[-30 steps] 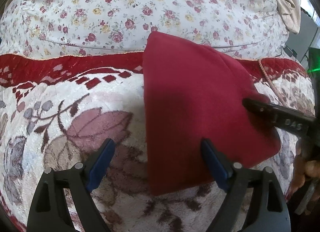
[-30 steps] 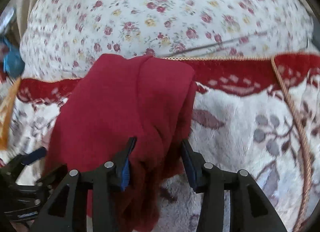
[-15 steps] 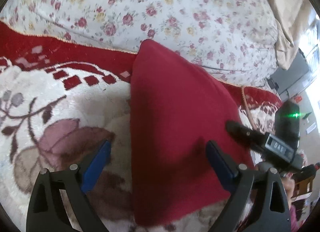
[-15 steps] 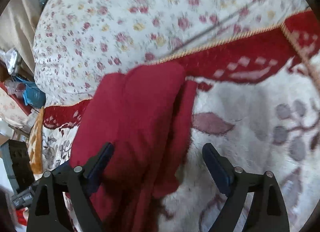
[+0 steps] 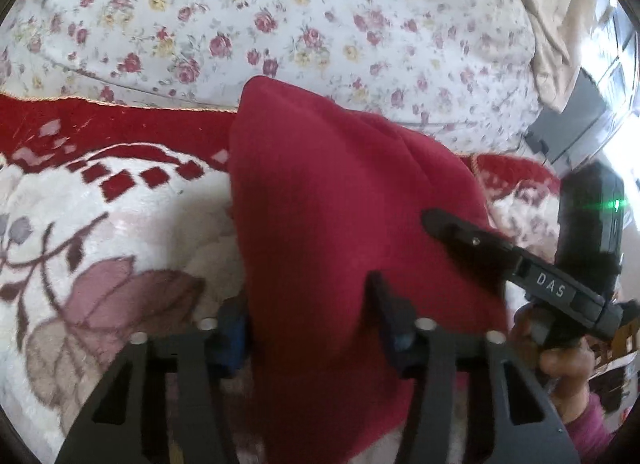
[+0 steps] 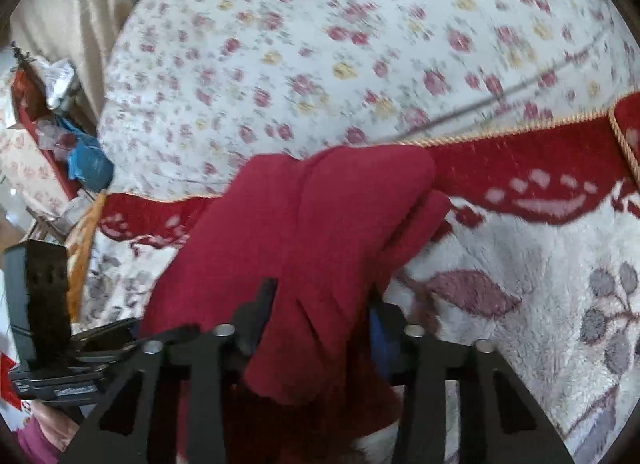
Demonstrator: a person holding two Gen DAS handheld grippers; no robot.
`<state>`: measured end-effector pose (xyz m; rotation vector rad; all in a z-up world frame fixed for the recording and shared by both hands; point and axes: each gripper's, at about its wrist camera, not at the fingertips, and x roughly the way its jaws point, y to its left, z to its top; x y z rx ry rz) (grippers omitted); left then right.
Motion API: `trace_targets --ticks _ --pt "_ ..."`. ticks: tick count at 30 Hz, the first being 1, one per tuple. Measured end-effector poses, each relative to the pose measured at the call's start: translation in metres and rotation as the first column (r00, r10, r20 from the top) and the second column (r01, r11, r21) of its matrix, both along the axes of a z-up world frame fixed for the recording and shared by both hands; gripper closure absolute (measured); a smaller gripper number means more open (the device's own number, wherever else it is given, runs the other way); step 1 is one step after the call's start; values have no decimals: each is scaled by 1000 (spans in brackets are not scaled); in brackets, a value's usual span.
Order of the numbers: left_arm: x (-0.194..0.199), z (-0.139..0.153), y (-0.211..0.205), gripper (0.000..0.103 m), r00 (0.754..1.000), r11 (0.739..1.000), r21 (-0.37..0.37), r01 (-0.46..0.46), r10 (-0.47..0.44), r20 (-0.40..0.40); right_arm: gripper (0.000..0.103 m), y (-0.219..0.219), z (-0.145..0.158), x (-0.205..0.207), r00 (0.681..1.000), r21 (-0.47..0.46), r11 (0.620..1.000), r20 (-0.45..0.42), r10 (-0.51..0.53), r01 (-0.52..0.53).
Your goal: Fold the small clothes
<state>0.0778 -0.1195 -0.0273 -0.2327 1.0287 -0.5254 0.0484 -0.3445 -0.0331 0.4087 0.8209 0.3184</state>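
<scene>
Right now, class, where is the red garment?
In both wrist views, the red garment lies centre on the plush leaf-patterned blanket, its near edge between both tools' closing fingers.

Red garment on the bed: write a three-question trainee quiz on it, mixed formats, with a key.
1. True or false: the red garment lies on a bare wooden table.
2. Which sits between the fingers of the left gripper? A) the garment B) a pillow C) nothing
3. Fill in: behind the plush blanket lies a sheet printed with small ____.

Key: 1 false. 2 A; the right gripper has the garment between its fingers too, both sets of jaws closing. 3 flowers.
</scene>
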Motion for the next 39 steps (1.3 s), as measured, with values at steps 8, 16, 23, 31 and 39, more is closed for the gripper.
trace_targets --ticks 8,16,23,31,39 --pt "-82 36 34 58 1000 994 106 -17 15 20 56 47 20 -46 984 -30 985 -64 168 -170" --pt "-106 19 70 22 984 977 119 -179 178 20 32 34 46 -96 998 -99 995 -66 12 -18" --pt "-105 27 63 15 965 960 157 -232 207 162 48 91 66 -109 984 -253 954 25 174 -162" --pt "-105 16 54 12 967 944 268 -194 137 216 55 93 16 -110 991 -344 929 -46 129 -137" --pt "-116 35 50 12 938 924 305 -231 127 324 29 91 43 -138 998 -282 958 7 61 -57"
